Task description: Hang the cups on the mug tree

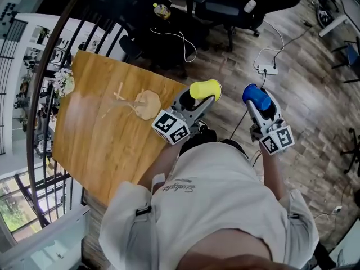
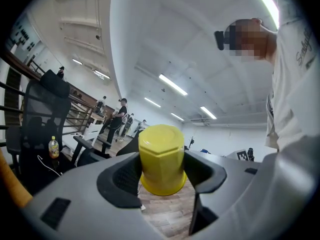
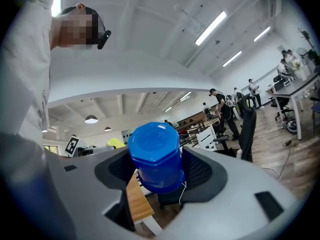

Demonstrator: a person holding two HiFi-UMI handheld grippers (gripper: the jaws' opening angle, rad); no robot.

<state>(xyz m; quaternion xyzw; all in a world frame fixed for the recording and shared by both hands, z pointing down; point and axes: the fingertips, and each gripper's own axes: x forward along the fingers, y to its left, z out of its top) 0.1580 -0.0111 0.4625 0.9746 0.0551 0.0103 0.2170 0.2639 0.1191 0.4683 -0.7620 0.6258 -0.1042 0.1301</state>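
Note:
My left gripper (image 1: 203,97) is shut on a yellow cup (image 1: 206,89), held in the air past the right edge of the wooden table (image 1: 95,145). In the left gripper view the yellow cup (image 2: 161,159) sits base outward between the jaws of the left gripper (image 2: 162,171). My right gripper (image 1: 260,106) is shut on a blue cup (image 1: 256,97), held over the floor further right. The blue cup (image 3: 156,156) fills the jaws of the right gripper (image 3: 157,169). A pale wooden mug tree (image 1: 135,102) with a round base stands on the table, left of both grippers.
Black office chairs (image 1: 225,4) stand beyond the table, with a cable and power strip (image 1: 268,68) on the wood floor. A black railing (image 1: 34,83) curves along the table's left side. People stand far off in the room (image 2: 117,116).

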